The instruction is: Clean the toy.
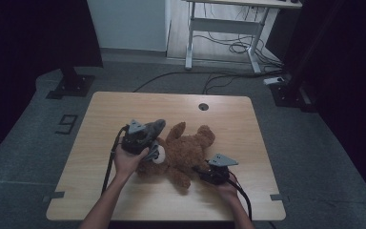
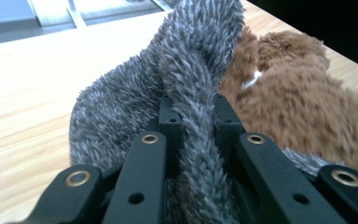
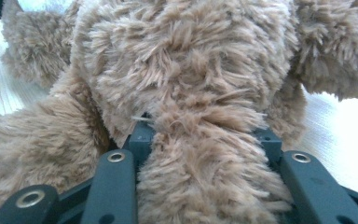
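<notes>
left claw [image 2: 186, 135] was clamped on the grey furry garment [image 2: 168, 84], partly lifted off the teddy bear [image 1: 186, 152] lying mid-desk [image 1: 124, 200]. right claw [image 3: 200, 154] pinched a bear limb, pinning it. garment looked only partly off; the rest was left to pull.

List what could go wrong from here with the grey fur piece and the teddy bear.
1. The left gripper pinches only a thin fold of the grey fur piece; the plush may slip out if pulled.
2. The right gripper clamps the brown teddy bear; pulling the hands apart could strain its seams.
3. The grey piece lies against the bear, so lifting it might drag the bear across the table.
</notes>
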Demonstrator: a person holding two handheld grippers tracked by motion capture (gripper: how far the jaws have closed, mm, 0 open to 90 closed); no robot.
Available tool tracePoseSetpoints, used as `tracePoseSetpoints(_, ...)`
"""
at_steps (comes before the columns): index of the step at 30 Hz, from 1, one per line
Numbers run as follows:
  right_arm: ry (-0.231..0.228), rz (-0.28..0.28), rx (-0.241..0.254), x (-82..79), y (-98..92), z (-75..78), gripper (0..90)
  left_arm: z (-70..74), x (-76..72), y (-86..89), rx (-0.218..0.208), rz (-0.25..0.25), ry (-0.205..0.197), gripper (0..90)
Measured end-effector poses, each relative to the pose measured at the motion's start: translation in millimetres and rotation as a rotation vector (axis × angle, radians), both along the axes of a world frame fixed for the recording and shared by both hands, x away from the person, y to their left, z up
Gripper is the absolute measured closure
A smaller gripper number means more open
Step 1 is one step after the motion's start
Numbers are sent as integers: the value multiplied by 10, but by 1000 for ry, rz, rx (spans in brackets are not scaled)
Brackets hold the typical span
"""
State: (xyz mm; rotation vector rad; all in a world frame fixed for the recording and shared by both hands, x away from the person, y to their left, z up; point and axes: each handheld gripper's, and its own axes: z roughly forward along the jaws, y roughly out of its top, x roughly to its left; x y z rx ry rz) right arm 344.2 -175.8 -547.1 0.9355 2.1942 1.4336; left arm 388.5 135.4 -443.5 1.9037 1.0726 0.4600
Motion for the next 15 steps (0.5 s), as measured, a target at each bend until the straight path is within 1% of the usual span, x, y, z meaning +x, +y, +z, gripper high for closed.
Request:
tracePoseSetpoints(3, 2, 1, -1, 1, -3, 2, 559, -77, 79, -109, 21, -13, 34, 784)
tracePoseSetpoints(5, 17, 12, 1, 1, -11, 12, 527, -169, 85, -127, 16, -17, 56, 786)
tracePoseSetpoints(6, 17, 12, 1, 1, -11, 12, 527, -208, 68, -132, 12, -13, 55, 786)
tracePoseSetpoints(7, 21, 15, -1, -2, -11, 20, 500, -234, 43, -132, 18, -16, 51, 788)
tracePoseSetpoints(8, 29, 22, -9, -7, -13, 41, 439, -248, 15, -132, 23, -18, 47, 790)
tracePoseSetpoints(9, 29, 22, -9, -7, -13, 41, 439, -255, -15, -128, 27, -21, 42, 790)
tracePoseSetpoints(10, 36, 26, -13, -11, -25, 76, 367, -264, -43, -127, 30, -24, 38, 792)
tracePoseSetpoints(11, 36, 26, -13, -11, -25, 76, 367, -278, -71, -130, 31, -27, 34, 792)
tracePoseSetpoints(12, 48, 27, -19, -11, -42, 116, 302, -294, -101, -129, 35, -30, 24, 794)
tracePoseSetpoints(13, 48, 27, -19, -11, -42, 116, 302, -312, -132, -129, 36, -30, 15, 794)
tracePoseSetpoints(15, 57, 34, -33, -15, -52, 153, 255, -345, -190, -129, 27, -31, -2, 796)
